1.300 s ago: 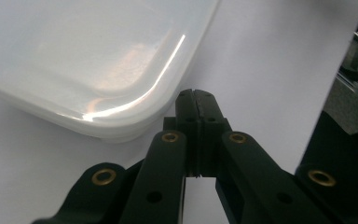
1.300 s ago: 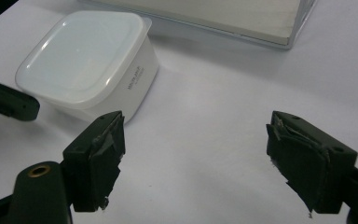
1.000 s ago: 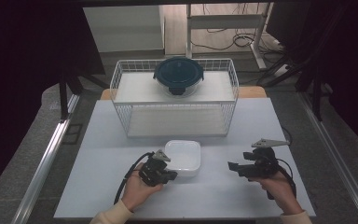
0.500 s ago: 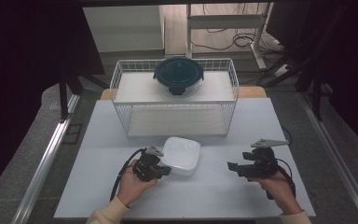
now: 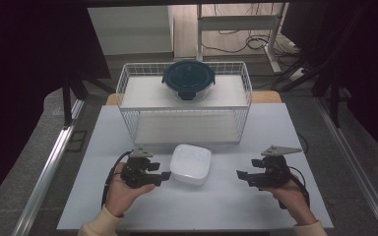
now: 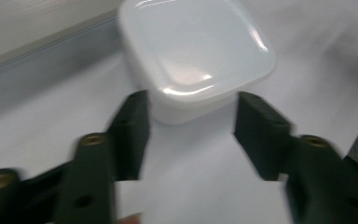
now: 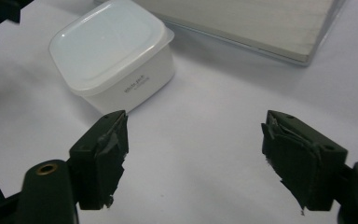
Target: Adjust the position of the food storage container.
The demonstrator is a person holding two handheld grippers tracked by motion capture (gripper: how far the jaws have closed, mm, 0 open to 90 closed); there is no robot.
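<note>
White square lidded plastic container standing upright near the middle of the white surface, just in front of the wire basket shelf, lid closed on top. Left hand-held gripper held low and level by the person's left hand, pointed at the container's near left corner; in the left gripper view, jaws spread wide to either side of that corner, tips just beside the wall but apparently not touching it, though blur leaves contact uncertain. Probably lined up this way to take the container by its corner or side, the opening being about as wide as the part it faces. Right hand-held gripper well apart on the right, resting in the right hand, jaws wide and holding nothing, turned toward the container as if waiting to steady or receive it. Bare surface between right gripper and container, nothing blocking that approach. Behind the container, the front rim of the wire shelf close by, limiting any push forward. On the shelf's upper tier, a round glass container with a dark blue clip lid, far from both grippers. Beyond the surface: dark curtains, floor cables, a metal frame.
</note>
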